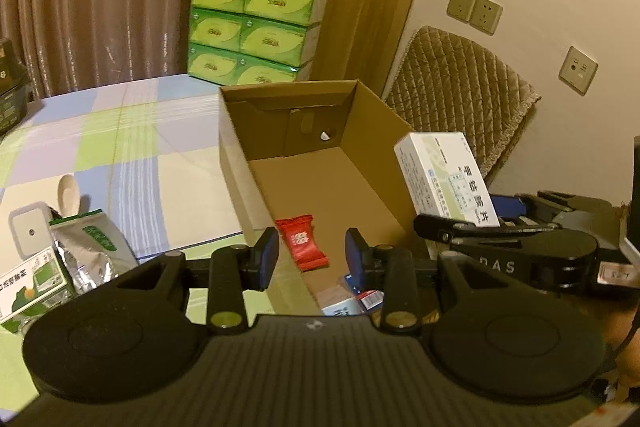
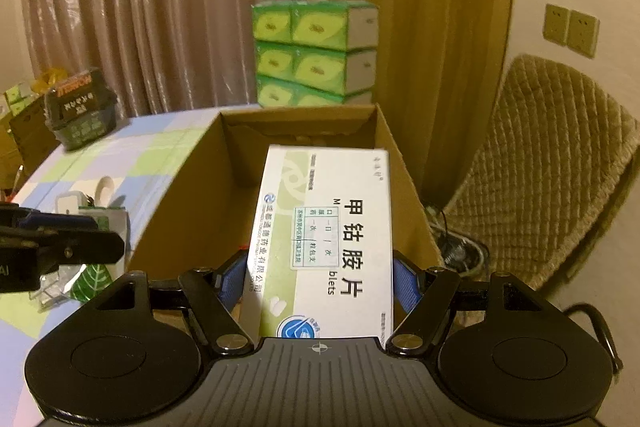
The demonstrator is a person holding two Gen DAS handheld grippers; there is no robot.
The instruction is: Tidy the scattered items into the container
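Observation:
An open cardboard box [image 1: 236, 155] stands on the checked tablecloth; it also shows in the right wrist view [image 2: 188, 187]. A red sachet [image 1: 302, 241] lies on its floor, with other small packs [image 1: 352, 301] at the near end. My left gripper [image 1: 311, 255] is open and empty above the box's near end. My right gripper [image 2: 320, 283] is shut on a white medicine box [image 2: 328, 239] and holds it over the cardboard box's right side. The medicine box also shows in the left wrist view [image 1: 444, 179].
Left of the box lie a silver foil pouch [image 1: 88, 247], a green-white carton [image 1: 32, 283], a wooden spoon [image 1: 68, 191] and a white square item [image 1: 28, 231]. Green tissue packs [image 1: 256, 27] stand behind. A dark tub [image 2: 80, 115] sits far left. A padded chair [image 2: 552, 163] is at the right.

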